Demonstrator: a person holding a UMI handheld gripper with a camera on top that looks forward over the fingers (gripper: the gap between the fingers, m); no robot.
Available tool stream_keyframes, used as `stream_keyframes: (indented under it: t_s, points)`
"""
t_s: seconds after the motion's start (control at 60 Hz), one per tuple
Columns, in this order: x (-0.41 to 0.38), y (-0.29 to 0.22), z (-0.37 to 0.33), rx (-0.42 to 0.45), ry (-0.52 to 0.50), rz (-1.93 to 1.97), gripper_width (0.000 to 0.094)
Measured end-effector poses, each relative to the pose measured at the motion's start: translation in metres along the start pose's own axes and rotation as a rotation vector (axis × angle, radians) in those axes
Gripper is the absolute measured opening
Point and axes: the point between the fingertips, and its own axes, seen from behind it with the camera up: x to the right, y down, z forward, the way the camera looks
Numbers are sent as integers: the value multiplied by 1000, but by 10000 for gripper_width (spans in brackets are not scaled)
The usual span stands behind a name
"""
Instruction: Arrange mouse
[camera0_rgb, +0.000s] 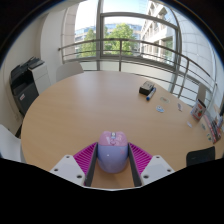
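Note:
A pale lilac computer mouse (112, 151) sits between my gripper's (112, 165) two fingers, its scroll wheel facing up and its nose pointing away from me. Both pink pads (86, 158) touch its sides with no gap showing, so the fingers are shut on it. It is held over the near edge of the round wooden table (95, 110). Whether its underside touches the tabletop is hidden by the fingers.
A black device (147, 90) lies on the far right of the table, with a small pale object (161, 108) nearer. Cluttered items (207, 112) stand at the right edge. A printer (24, 85) stands off the table to the left. A railing and window lie beyond.

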Motion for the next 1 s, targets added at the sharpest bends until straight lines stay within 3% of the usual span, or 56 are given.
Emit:
stream_keyframes:
  t_s: [0.15, 0.25, 0.35, 0.533, 0.667, 0.767, 1.0]
  points:
    - [-1, -2, -1, 7, 27, 5, 441]
    - [-4, -7, -19, 19, 20, 32, 410]
    - [-7, -44, -71, 120, -8, 38, 410]
    - [36, -137, -227, 381, 18, 45, 408]
    - [139, -134, -285, 446, 105, 70, 408]
    - [222, -98, -274, 371, 189, 102, 406]
    - [332, 76, -188, 57, 217, 176, 408]
